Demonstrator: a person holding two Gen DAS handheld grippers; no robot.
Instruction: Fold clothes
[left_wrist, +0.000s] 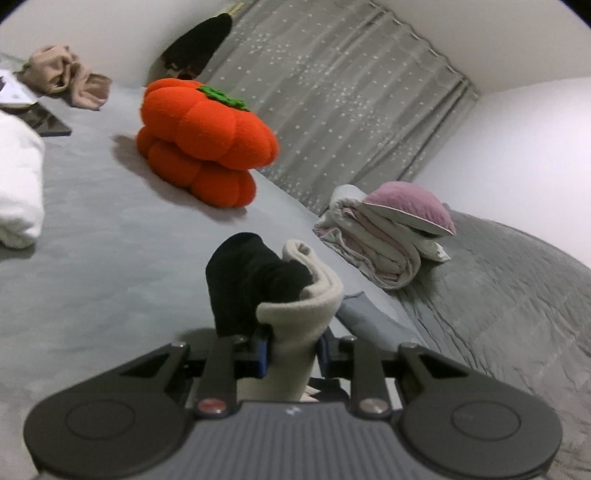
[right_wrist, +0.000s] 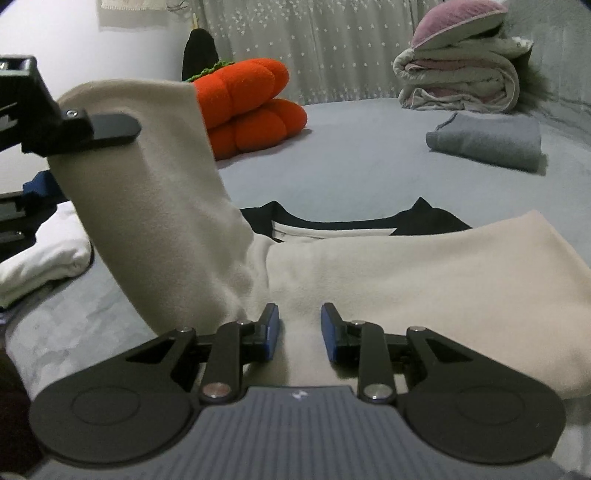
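Clamped in the left gripper (left_wrist: 291, 354), a cream-and-black sweater (right_wrist: 406, 280) sleeve is held raised above the bed (right_wrist: 351, 170). Its body is straddled by the right gripper (right_wrist: 300, 332), parted and gripping nothing. Slack fleece could be dropped, spoiling the fold.

Left gripper (left_wrist: 291, 354) raised and clamped; right gripper (right_wrist: 300, 332) low, parted.

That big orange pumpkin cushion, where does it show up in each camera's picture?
Left wrist view: the pumpkin cushion sits upper left of centre on the grey bed, before the starry curtain.
Right wrist view: it lies at upper centre-left, partly hidden behind the lifted cream garment.
Shared landmark: the folded quilt stack topped by a purple pillow.
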